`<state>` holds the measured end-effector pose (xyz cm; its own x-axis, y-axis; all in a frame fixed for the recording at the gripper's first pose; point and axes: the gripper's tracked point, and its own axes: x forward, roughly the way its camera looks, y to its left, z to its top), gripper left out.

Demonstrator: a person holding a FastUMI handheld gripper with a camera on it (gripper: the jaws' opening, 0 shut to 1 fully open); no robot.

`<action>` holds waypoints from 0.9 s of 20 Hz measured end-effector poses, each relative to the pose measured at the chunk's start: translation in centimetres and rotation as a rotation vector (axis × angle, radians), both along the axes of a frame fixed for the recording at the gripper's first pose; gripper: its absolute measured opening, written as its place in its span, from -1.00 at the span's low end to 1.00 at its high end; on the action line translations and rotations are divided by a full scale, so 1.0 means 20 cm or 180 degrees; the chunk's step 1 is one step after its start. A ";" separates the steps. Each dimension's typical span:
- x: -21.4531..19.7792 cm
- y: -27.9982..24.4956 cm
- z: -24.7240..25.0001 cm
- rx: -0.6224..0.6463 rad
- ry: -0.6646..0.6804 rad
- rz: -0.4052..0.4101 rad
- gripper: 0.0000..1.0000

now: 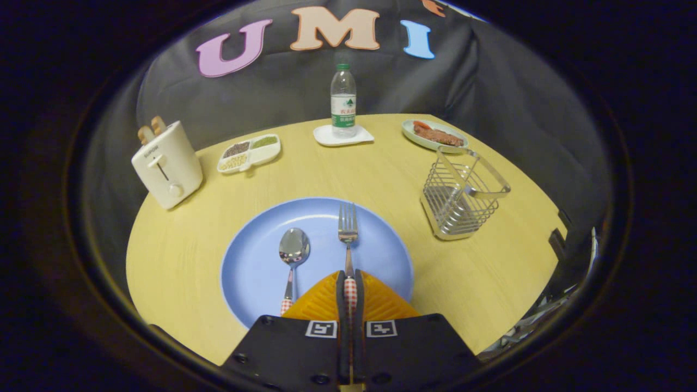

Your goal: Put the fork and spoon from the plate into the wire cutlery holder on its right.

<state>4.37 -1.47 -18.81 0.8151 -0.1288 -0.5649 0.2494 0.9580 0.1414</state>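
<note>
Pinching the fork (348,239) by its red-checked handle, the gripper (350,288) has its two fingers (321,296) pressed close together, one on each side of the handle. The fork lies on the blue plate (256,267), with its prongs pointing away from the fingers, toward the middle of the table (179,256).

The spoon (293,256) lies on the plate too, just left of the fork. Its shiny bowl faces up and its checked handle points back toward the gripper. Fork and spoon lie side by side and do not touch.

The plate sits near the front edge of the round yellow table. The wire cutlery holder (463,196) stands to the right of the plate, near the right edge of the table. It is apart from the plate, and I can see nothing inside it.

Past the holder, near the far right edge, is a small dish of food (435,135). A water bottle (343,100) stands on a white coaster (326,137) at the far edge. A white tray with beans and seeds (249,153) lies left of the bottle. A white toaster (166,164) with bread in it stands by the far left edge.
</note>
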 end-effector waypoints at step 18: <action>-0.15 -0.33 0.58 0.0221 0.1259 -0.0584 -0.89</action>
<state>1.30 -8.04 -7.15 0.5015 -0.2019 -0.8413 0.4625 0.8844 0.0634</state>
